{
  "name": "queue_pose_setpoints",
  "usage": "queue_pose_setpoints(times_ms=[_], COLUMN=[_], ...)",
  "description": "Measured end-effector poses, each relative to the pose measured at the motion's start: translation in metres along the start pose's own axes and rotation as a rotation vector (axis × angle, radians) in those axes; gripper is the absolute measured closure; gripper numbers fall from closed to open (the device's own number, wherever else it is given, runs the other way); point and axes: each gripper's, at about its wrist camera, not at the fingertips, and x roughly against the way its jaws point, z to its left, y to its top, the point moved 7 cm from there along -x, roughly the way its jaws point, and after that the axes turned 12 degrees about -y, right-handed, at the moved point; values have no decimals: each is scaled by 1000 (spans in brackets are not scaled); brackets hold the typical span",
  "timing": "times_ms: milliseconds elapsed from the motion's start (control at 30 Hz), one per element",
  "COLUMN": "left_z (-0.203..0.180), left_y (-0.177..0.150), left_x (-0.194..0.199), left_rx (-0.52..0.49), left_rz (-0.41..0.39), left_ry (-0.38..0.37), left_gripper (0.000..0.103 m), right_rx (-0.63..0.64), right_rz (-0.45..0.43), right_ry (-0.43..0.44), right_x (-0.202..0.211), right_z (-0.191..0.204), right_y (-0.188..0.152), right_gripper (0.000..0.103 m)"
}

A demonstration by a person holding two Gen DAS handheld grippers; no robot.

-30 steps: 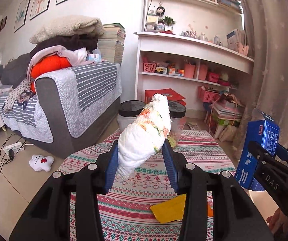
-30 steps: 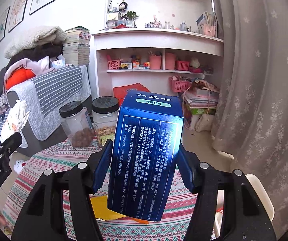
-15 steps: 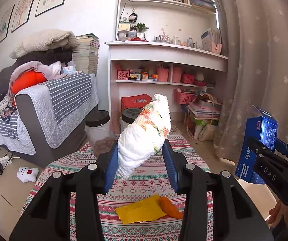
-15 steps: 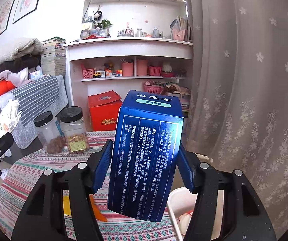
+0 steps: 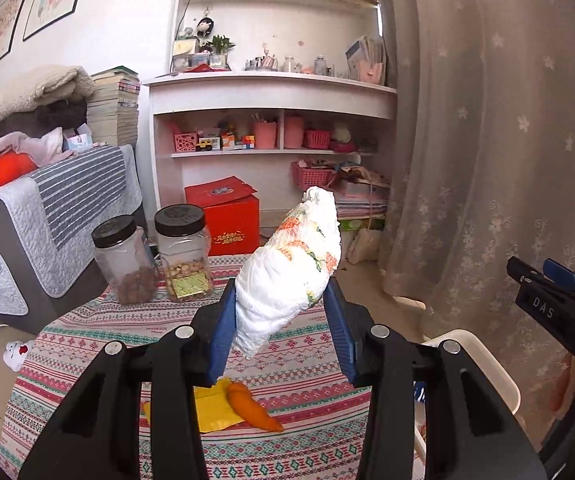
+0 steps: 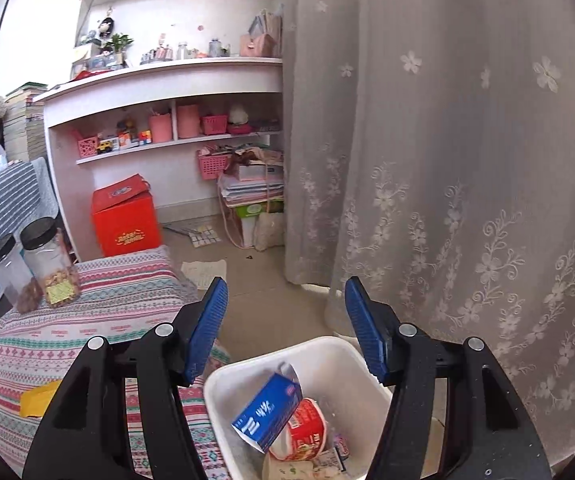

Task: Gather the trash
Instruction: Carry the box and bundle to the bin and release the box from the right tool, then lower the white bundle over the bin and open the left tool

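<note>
A round table under a striped patterned cloth (image 5: 299, 364) carries two black-lidded clear plastic jars (image 5: 183, 254) at its far edge, and a yellow paper sheet (image 5: 211, 410) with an orange peel (image 5: 251, 406) at its near edge.

Round table (image 5: 87, 364) in foreground, sofa (image 5: 47, 216) behind it to the left, shelf unit (image 5: 271, 96) against the back wall, curtain (image 6: 447, 160) to the right. Two lidded jars (image 5: 183, 252) stand side by side at the table's far edge; cardboard box (image 5: 231, 216) on the floor behind them, before the shelf unit. Flat paper (image 5: 215, 408) lies on the table's near part with a carrot-shaped item (image 5: 251, 408) on it. Waste bin (image 6: 327, 356) stands on the floor just right of the table, before the curtain. Inside the bin: carton (image 6: 267, 412) tilted atop a cup container (image 6: 307, 428) and wrappers.
</note>
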Motion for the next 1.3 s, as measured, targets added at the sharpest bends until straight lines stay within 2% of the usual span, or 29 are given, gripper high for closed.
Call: queue_pose_setpoints(times_ms=[33,67,133,200,267,500,700,767,967,1167,1300], left_z=[-7,-14,-30,-48,-65,-134,-185,-197,-205,-190,-169], left_y=[0,-1,-2,-5,-9,-17,-24,-27,-26,-23,-24], left_x=[-4,-8,-18,-29,-42,-76,-98,-106,-108,-102,-99], left_rx=[-7,-15,-27,-35,-43,-67,-66,-67,-66,-71,-69], left_rz=[5,12,30,49,73,133,186,211,215,207,224], left_ry=[-8,-18,-41,-68,-97,-201,-287,-301,-289,-251,-212], left_gripper=[60,60,60,60,60,60,56,43,24,13,12], right_rx=[-10,-23,-65,-109,-135,-205,-271,-299,-353,-331,-301], right_rz=[13,29,57,70,84,76,84,87,73,80,93], right_ry=[-17,-33,-72,-96,-115,-190,-240,-254,-288,-275,-243], right_x=[-5,-10,-18,-23,-27,-29,-29,-29,-27,-24,-21], right_z=[-10,-20,-41,-60,-74,-119,-157,-168,-185,-168,-144], right_y=[0,-1,-3,-3,-2,-1,-3,-3,0,-2,-4], right_gripper=[42,28,12,12,7,7,7,7,7,7,7])
